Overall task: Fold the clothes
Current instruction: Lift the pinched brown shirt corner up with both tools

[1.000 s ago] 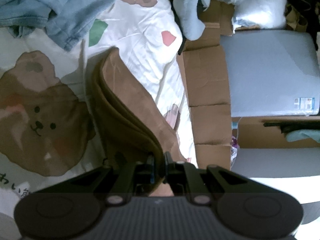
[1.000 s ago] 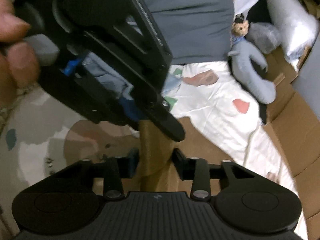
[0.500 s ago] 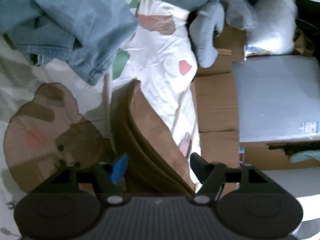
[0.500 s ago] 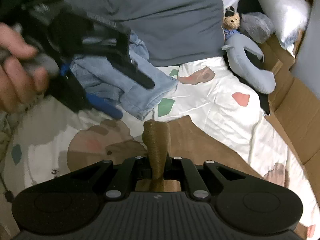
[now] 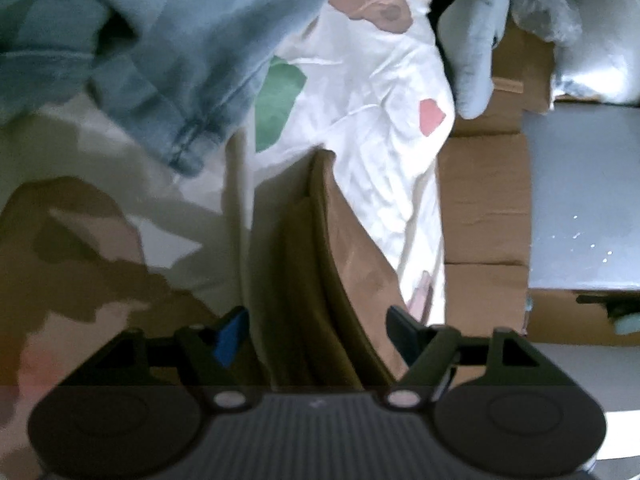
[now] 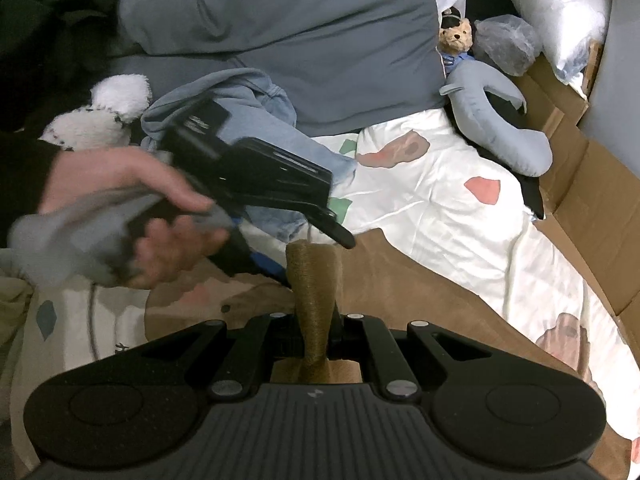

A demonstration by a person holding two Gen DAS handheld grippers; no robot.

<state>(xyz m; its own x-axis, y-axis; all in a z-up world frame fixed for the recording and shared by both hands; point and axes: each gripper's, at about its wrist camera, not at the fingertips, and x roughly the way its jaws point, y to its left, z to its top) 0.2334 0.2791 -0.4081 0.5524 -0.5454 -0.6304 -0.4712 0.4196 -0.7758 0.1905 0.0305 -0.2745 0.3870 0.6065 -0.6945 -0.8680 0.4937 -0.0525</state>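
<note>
I kept my right gripper (image 6: 318, 322) pinching the brown garment (image 6: 420, 292) to anchor its fold; my left gripper (image 5: 316, 324) straddled it, spread.

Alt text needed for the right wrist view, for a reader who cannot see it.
The right gripper is shut on a bunched fold of a brown garment lying on a cartoon-print sheet. At left, a hand holds the left gripper, open, by the fold's top. Behind lie jeans, a grey pillow and a teddy bear.
</note>
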